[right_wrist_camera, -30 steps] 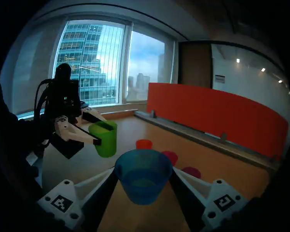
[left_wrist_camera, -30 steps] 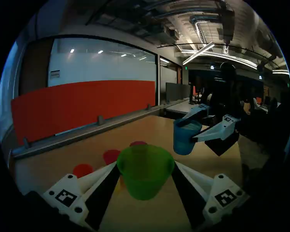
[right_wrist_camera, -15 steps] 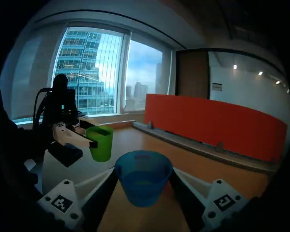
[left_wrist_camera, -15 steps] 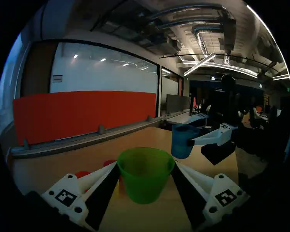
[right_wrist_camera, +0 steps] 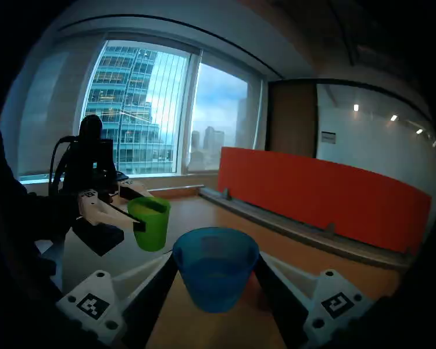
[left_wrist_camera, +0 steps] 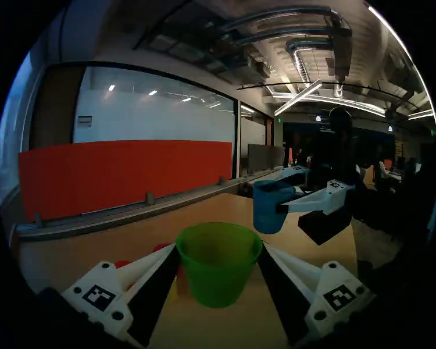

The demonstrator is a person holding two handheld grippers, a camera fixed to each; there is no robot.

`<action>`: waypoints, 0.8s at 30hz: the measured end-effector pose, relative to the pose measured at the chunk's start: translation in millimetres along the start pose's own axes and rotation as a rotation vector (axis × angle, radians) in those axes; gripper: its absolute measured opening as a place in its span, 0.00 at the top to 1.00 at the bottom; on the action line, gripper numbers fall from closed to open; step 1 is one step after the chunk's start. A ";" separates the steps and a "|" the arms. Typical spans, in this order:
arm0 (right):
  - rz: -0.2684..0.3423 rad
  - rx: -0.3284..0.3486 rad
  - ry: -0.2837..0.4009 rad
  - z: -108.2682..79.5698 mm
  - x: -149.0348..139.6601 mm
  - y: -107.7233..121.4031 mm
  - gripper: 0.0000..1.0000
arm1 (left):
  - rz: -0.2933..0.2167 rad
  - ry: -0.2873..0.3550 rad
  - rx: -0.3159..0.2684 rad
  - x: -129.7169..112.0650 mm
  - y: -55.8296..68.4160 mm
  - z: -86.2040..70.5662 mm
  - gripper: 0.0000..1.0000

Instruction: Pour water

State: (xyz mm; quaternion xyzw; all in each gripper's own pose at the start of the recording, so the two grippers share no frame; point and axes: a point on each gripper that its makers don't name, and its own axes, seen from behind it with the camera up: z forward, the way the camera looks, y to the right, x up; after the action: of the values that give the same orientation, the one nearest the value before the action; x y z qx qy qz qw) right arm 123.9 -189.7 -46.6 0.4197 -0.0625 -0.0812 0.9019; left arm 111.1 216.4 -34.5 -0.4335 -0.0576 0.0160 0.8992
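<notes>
Red cups mostly hidden
Green cup (left_wrist_camera: 219,264) and left gripper (left_wrist_camera: 218,250) cover all but slivers of red cups (left_wrist_camera: 161,248) on the table (left_wrist_camera: 131,238).

Wooden table (left_wrist_camera: 160,224), top pale brown. In the left gripper view, small red items (left_wrist_camera: 123,263) lie on it toward 8 o'clock, largely hidden, their kind not discernible. A grey rail (left_wrist_camera: 119,208) bounds the far edge toward 9 o'clock.
</notes>
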 end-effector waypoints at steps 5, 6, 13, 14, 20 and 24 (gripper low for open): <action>-0.032 0.003 0.008 0.9 9.9 0.8 0.09 | 0.002 0.001 -0.008 -1.8 4.1 -0.4 0.12; -0.042 0.004 0.009 1.4 11.8 1.3 0.09 | 0.002 0.001 -0.010 -2.2 4.9 -0.3 0.12; -0.111 0.003 0.010 4.9 23.8 6.8 0.09 | 0.002 0.007 -0.023 -3.0 9.8 0.3 0.12; -0.121 0.002 0.010 5.3 25.7 7.7 0.09 | 0.004 0.008 -0.024 -2.7 10.4 0.5 0.12; -0.174 0.001 0.017 8.5 39.9 12.2 0.09 | 0.010 0.013 -0.034 -2.1 16.3 1.7 0.12; -0.216 0.000 0.021 10.7 49.3 15.7 0.09 | 0.012 0.016 -0.041 -0.3 19.2 1.8 0.12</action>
State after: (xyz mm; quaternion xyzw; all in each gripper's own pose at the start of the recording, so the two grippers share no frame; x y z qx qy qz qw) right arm 171.8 -197.5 -25.5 0.4246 -0.0073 -0.1736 0.8886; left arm 111.0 229.7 -48.5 -0.4521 -0.0482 0.0166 0.8905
